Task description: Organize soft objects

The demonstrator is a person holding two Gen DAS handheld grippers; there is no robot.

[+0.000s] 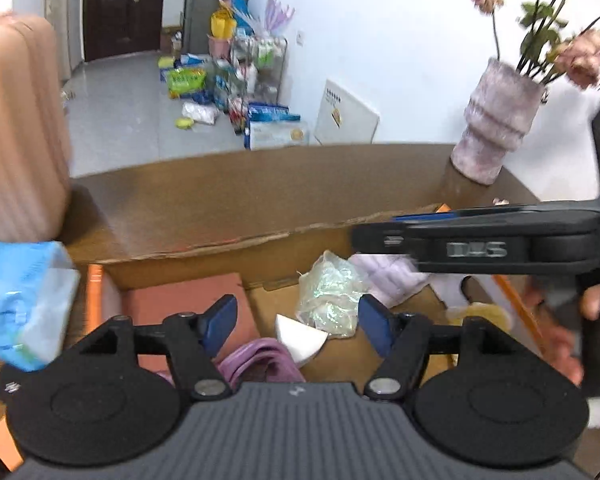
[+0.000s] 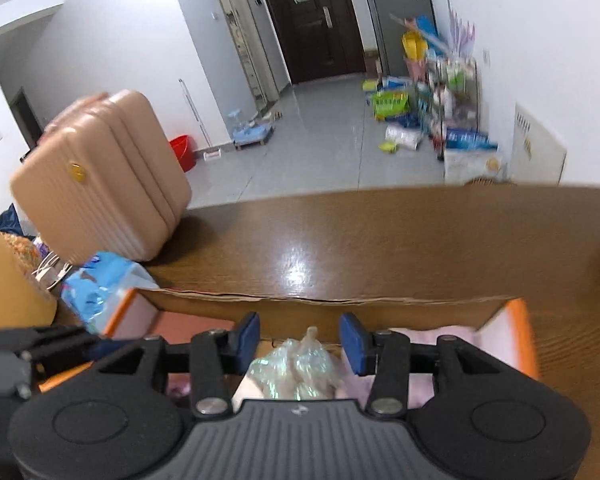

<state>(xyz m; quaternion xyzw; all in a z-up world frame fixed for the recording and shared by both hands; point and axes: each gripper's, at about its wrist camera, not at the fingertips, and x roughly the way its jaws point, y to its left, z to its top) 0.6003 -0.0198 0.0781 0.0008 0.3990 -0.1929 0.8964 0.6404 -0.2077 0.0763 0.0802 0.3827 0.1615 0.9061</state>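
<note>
Soft objects: a crinkled iridescent plastic bag lies in the cardboard box, near its middle; a pale lilac quilted piece lies just right of it, touching.
Other contents: a purple folded fabric sits at the near edge, beside a white wedge-shaped piece; a yellowish item lies further right, blurred.
Box: open-topped, orange outer rim, on a brown wooden table.
Left gripper: jaws spread wide, nothing between them; hovers above the box over the purple fabric and white wedge.
Right gripper: jaws wide apart, holding nothing; the iridescent bag shows below the gap. In the left wrist view its black body crosses the box's right side, held by a hand.
Surroundings: a blue tissue pack sits just left of the box; a pink suitcase stands behind it; a ribbed vase with dried pink flowers stands at the far right of the table.
</note>
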